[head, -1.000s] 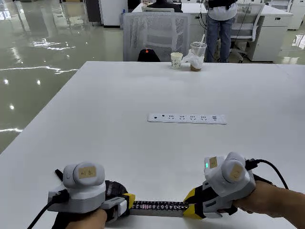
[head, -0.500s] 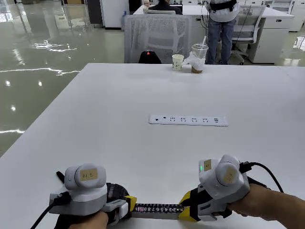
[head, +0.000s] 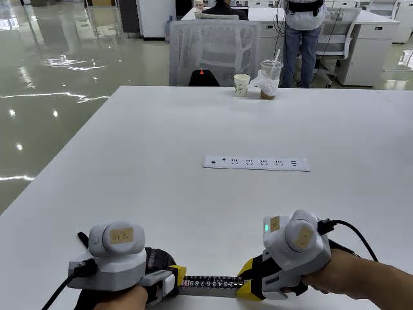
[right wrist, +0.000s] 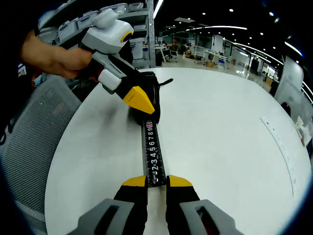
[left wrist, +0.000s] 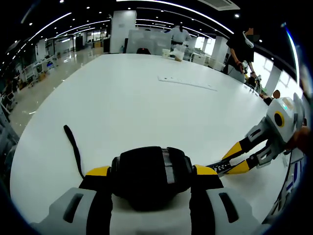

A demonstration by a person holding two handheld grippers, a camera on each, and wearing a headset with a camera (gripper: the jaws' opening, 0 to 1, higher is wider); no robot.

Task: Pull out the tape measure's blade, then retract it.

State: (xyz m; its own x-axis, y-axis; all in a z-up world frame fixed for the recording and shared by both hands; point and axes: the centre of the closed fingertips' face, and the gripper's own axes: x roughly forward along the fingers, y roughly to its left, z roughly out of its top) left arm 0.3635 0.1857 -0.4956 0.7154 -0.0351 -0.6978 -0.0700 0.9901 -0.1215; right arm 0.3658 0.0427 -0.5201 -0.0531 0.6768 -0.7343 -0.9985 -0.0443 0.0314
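Here, tape case (left wrist: 151, 176) in L jaws, blade (right wrist: 152, 152) in R jaws

Left gripper (head: 173, 278), right gripper (head: 244, 282) — grey-white shells (head: 116, 248), yellow fingers (right wrist: 181, 182), black cables (head: 352, 226).

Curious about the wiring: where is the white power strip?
In the head view the power strip lies on the table, between the tape blade near the person and the cups at the far edge.
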